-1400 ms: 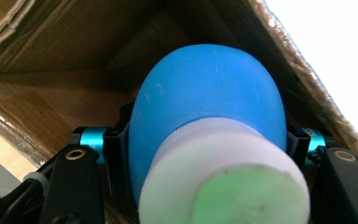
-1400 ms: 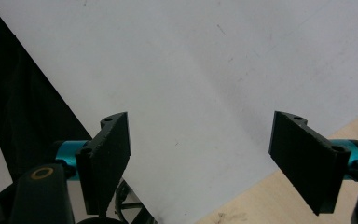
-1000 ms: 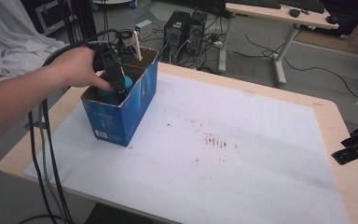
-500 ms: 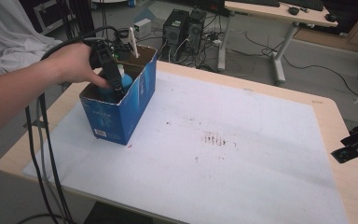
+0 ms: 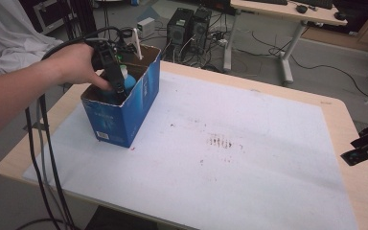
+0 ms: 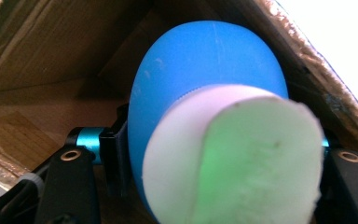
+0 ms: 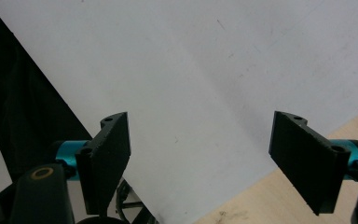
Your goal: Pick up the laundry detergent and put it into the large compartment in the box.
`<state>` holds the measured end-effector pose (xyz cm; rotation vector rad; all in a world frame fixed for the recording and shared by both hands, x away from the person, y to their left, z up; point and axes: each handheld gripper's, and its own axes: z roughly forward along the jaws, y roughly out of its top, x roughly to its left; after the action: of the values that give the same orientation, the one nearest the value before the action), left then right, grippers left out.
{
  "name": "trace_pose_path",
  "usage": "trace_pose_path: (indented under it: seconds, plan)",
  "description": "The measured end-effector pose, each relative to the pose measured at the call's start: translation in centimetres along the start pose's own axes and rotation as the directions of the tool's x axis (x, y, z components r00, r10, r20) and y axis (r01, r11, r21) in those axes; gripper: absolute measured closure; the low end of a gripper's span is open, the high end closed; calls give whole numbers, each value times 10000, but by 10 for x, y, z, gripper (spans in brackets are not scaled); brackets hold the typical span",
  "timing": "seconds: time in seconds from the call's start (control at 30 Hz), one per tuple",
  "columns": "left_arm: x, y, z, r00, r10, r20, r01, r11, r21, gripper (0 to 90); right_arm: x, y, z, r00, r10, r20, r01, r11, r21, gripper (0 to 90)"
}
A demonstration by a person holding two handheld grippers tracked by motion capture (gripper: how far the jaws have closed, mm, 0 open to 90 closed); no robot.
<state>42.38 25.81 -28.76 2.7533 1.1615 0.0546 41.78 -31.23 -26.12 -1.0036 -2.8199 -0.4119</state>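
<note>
Nearest the camera, a white sheet [image 5: 249, 158] covers the pale wooden table [image 5: 350, 129]; it is marked with small dark stains [image 5: 220, 142] near its middle. At the left, a blue cardboard box [image 5: 124, 112] stands open on the sheet. The left gripper [image 5: 117, 88] reaches down into it, jaws closed against a blue ball-shaped object [image 6: 200, 79] with a white and green end. At the right table edge, the right gripper [image 7: 200, 158] hangs with jaws spread wide, holding nothing. Beyond the table: two computer towers [image 5: 189, 26], floor cables [image 5: 326, 64], and a second desk [image 5: 287, 9].
</note>
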Motion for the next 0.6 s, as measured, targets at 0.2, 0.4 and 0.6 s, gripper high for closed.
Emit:
trace_pose_path:
  seconds: [0.2, 0.4, 0.6]
  plan:
    - [-1, 0, 0, 10000, 1, 21, -1, 10000, 57, 357, 0, 0, 0, 10000, -12, 5, 12, 10000, 10, 200]
    - [0, 0, 1, 9999, 106, 42, -107, 9997, 234, 357, 0, -1, 0, 10000, 22, 4, -22, 10000, -11, 200]
    - [0, -1, 1, 9998, 179, 7, -179, 9993, 337, 309, -1, -2, 1, 10000, -48, 19, 47, 10000, 16, 200]
